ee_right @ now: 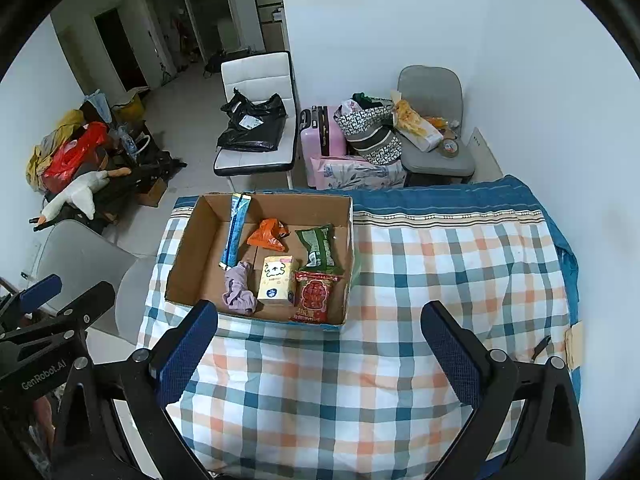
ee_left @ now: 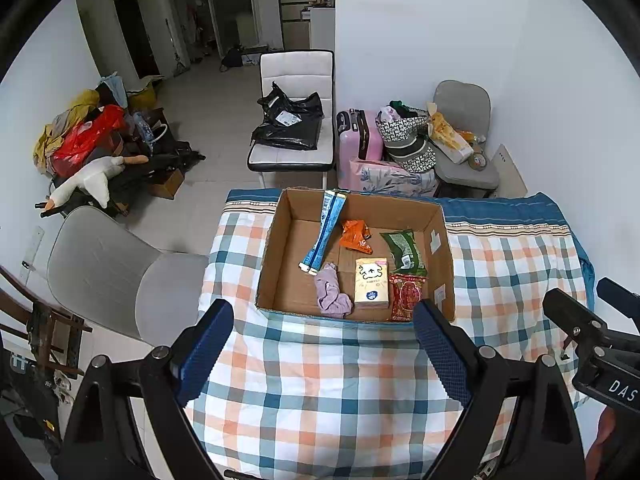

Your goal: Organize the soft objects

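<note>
An open cardboard box (ee_left: pixel 272 248) (ee_right: pixel 188 248) stands on the checked cloth. In it lie a long blue packet (ee_left: pixel 325 232) (ee_right: pixel 237 230), an orange packet (ee_left: pixel 355 236) (ee_right: pixel 267 235), a green packet (ee_left: pixel 406 250) (ee_right: pixel 320 249), a yellow tissue pack (ee_left: pixel 372 283) (ee_right: pixel 276 280), a red packet (ee_left: pixel 406 296) (ee_right: pixel 314 296) and a crumpled lilac cloth (ee_left: pixel 331 296) (ee_right: pixel 239 291). My left gripper (ee_left: pixel 324 344) is open and empty, just in front of the box. My right gripper (ee_right: pixel 320 344) is open and empty, in front of the box and to its right.
The checked cloth (ee_left: pixel 340 392) (ee_right: pixel 440 280) covers the table, with a blue border at the far edge. A grey chair (ee_left: pixel 104 276) stands left of the table. Behind are a white chair with a black bag (ee_left: pixel 292 124), a pink suitcase (ee_left: pixel 360 140) and piled bags.
</note>
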The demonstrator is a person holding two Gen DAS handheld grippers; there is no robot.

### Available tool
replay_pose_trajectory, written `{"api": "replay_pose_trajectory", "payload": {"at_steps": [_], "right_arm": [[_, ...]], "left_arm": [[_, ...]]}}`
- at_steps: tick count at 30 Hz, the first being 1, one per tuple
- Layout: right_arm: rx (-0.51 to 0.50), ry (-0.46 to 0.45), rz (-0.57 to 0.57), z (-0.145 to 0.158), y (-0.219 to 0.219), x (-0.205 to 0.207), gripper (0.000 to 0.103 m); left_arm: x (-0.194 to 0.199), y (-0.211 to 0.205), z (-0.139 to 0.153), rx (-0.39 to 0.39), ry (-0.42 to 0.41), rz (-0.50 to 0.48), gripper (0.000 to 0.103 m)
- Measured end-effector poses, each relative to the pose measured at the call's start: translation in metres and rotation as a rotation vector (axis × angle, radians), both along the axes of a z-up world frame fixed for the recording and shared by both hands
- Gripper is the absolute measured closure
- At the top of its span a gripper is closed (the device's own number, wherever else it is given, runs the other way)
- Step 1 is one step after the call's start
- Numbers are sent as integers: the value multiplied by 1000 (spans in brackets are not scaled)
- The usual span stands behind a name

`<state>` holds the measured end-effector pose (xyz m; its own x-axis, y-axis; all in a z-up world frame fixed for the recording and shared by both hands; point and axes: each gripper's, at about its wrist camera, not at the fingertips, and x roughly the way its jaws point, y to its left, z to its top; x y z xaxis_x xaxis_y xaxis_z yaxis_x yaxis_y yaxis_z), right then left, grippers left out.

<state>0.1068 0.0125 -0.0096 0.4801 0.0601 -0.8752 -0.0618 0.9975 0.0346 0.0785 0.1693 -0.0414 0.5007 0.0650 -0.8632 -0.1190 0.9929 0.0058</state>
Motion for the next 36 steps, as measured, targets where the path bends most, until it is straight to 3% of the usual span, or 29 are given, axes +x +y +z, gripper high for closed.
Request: {"api": "replay_pose_trajectory", "payload": {"at_steps": [36], "right_arm": [[-11,-26,-21,11,-1,-5,0]], "left_arm": [[-5,-3,5,-12,7,-6,11]]}}
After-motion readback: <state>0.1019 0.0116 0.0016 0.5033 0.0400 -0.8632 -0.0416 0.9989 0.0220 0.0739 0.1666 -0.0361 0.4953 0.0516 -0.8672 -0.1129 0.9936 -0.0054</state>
